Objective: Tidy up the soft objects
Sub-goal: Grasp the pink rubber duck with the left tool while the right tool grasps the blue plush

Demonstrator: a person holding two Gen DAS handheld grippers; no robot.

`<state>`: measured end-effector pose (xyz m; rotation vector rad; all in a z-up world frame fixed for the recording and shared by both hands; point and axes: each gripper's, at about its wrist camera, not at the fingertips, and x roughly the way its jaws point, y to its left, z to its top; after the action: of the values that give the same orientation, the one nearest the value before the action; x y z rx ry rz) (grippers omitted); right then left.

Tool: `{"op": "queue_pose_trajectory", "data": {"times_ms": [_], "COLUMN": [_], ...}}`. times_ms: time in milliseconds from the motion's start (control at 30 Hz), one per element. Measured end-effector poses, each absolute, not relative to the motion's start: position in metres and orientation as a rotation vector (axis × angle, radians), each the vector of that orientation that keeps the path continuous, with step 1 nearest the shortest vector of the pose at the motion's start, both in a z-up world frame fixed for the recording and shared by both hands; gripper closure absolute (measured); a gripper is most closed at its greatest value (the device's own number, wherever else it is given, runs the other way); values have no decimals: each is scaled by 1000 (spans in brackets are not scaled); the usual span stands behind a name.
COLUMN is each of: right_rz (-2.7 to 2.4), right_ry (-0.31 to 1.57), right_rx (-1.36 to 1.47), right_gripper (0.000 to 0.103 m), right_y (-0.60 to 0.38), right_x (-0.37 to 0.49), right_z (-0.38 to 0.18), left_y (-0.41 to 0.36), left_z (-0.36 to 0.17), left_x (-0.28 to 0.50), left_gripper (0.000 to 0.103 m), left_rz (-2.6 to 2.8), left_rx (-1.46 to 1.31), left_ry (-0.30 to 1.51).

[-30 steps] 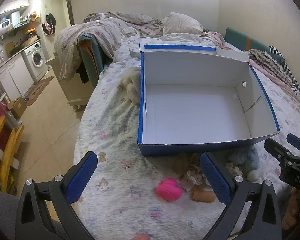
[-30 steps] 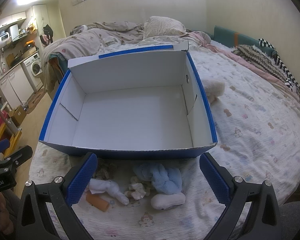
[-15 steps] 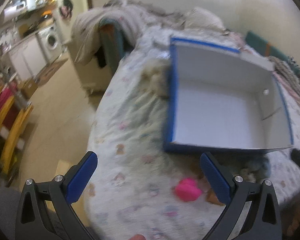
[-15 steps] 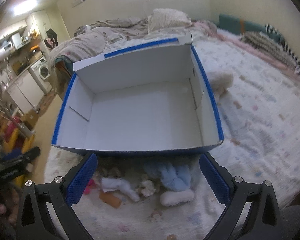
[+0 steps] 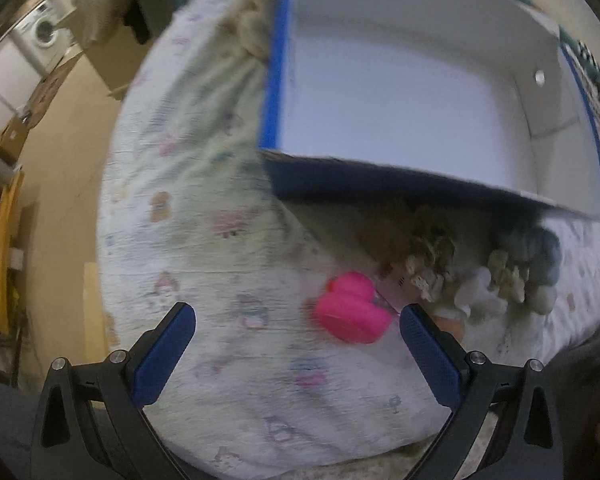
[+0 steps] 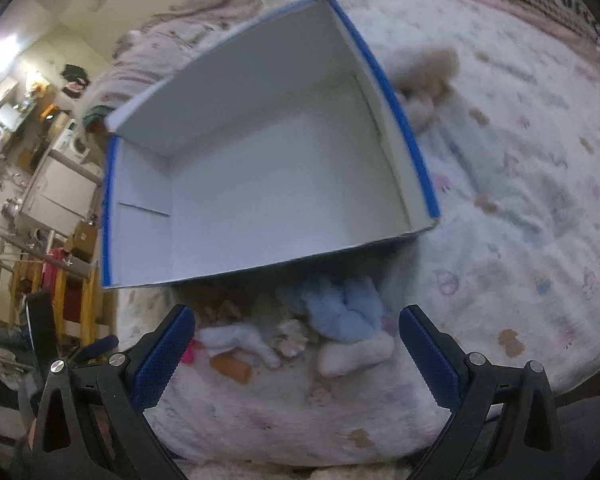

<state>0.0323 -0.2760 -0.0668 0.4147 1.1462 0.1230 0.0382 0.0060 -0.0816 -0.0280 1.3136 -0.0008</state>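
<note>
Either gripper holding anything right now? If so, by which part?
Nothing is held. The left gripper and right gripper both have jaws wide open, empty. The pink toy and blue plush lie on the bed, ungrasped.

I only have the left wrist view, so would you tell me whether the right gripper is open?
Observer: Yes, the right gripper is open, jaws wide apart and holding nothing.
Operator: What lies just ahead of it?
Observer: A white plush toy lies on the bedsheet, on the near side of the light blue plush toy.
Operator: Is there anything beyond the box's right wall?
Observer: A cream fluffy toy lies beside the box, outside that wall.
</note>
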Motion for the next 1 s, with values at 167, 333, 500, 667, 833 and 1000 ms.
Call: {"op": "queue_pose_trajectory", "data": {"times_ms": [167,333,500,667,833,1000], "right_rz": [39,23,46,59,70,79], "right_ry": [1264,1347,1350,1375,1324,1300], "right_rx": [513,522,464,459,462,422], "right_gripper": [0,0,5,77,82,82], "right_y": [-299,-294,-277,-278,-282,-278], "right_x": [46,57,67,72,69,57], "right_z": [-104,-133,-139,-145,-135,-128], "left_y": [-2,1,-6,-8,2,12], "left_z": [-101,-126,-142,-153,-152,-138], "left_x": [48,55,59,59,62,51], "left_gripper": [14,18,34,66,66,66], "left_rz": [-41,-69,-75,-58,-30,3], "left_rx": [-42,-108,-101,-80,-55,-76], "left_ry": [1387,1458,1473,1485,1460,1424]}}
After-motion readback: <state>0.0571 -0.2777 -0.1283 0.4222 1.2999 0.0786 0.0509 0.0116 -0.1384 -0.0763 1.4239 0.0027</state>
